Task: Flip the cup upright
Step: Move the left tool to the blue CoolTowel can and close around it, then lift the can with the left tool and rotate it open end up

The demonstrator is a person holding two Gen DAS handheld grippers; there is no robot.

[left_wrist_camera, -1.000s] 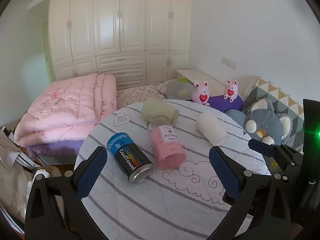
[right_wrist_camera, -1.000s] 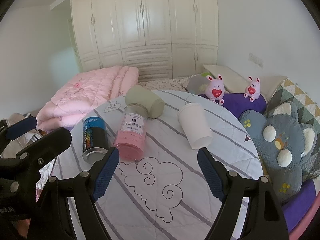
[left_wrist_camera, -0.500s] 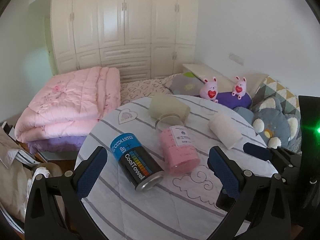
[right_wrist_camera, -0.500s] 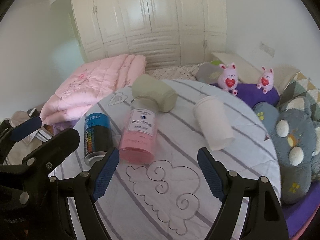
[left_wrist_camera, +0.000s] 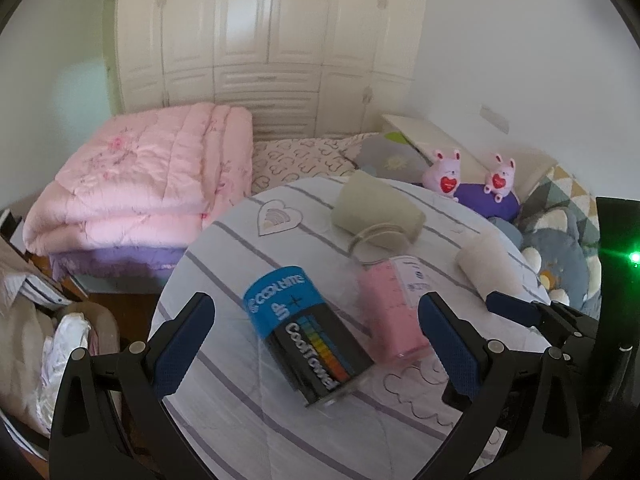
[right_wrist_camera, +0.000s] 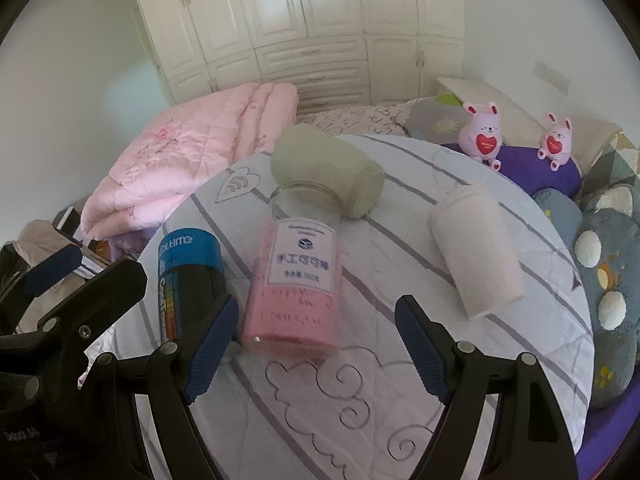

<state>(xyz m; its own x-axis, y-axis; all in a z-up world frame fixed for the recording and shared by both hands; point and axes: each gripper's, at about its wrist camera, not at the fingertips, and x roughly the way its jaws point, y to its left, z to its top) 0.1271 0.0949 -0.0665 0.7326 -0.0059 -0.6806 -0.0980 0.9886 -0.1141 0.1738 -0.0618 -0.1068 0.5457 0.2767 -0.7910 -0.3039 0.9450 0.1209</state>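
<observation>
Several containers lie on their sides on a round table with a striped quilted cover (right_wrist_camera: 400, 360). A white paper cup (right_wrist_camera: 476, 256) lies at the right; it also shows in the left wrist view (left_wrist_camera: 488, 264). A pale green cup (right_wrist_camera: 328, 170) lies at the back, also seen in the left wrist view (left_wrist_camera: 376, 210). A pink-filled clear jar (right_wrist_camera: 296, 280) and a blue and black can (left_wrist_camera: 308, 328) lie in the middle. My left gripper (left_wrist_camera: 314, 336) is open, straddling the can from above. My right gripper (right_wrist_camera: 316, 340) is open, just before the jar's base.
A folded pink quilt (left_wrist_camera: 136, 184) lies on the bed at the left. Two pink plush rabbits (right_wrist_camera: 484, 134) and a grey plush cushion (right_wrist_camera: 608, 272) sit to the right. White wardrobes (right_wrist_camera: 304, 28) fill the back wall. Clutter (left_wrist_camera: 48, 320) lies by the table's left edge.
Both grippers have moved forward and lower toward the table; the can and the jar now loom larger between the fingers. The objects themselves have not moved.
</observation>
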